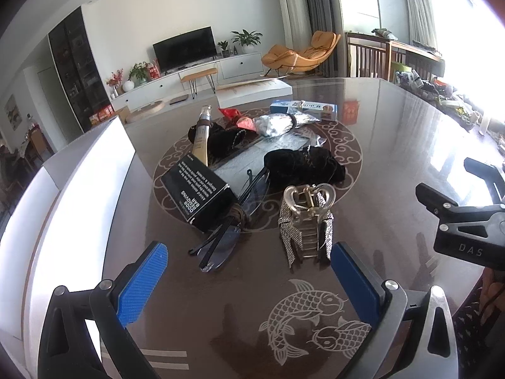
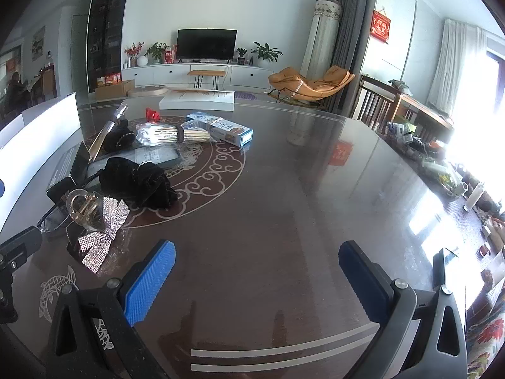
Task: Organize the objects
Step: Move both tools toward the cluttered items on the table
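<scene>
A pile of small objects lies on the dark table (image 1: 394, 145). A rhinestone hair clip (image 1: 307, 221) stands nearest, just beyond my open, empty left gripper (image 1: 249, 270). Left of it lie dark glasses (image 1: 233, 221) and a black box (image 1: 199, 189). Behind are a black velvet pouch (image 1: 303, 164), a cream tube (image 1: 202, 139), a silver foil bundle (image 1: 281, 123) and a blue box (image 1: 303, 109). My right gripper (image 2: 257, 260) is open and empty over bare table, right of the clip (image 2: 94, 221) and the pouch (image 2: 135, 183).
A white container wall (image 1: 79, 195) rises along the table's left side. The right gripper's black body (image 1: 467, 221) shows at the right of the left wrist view. Clutter lines the table's far right edge (image 2: 442, 164).
</scene>
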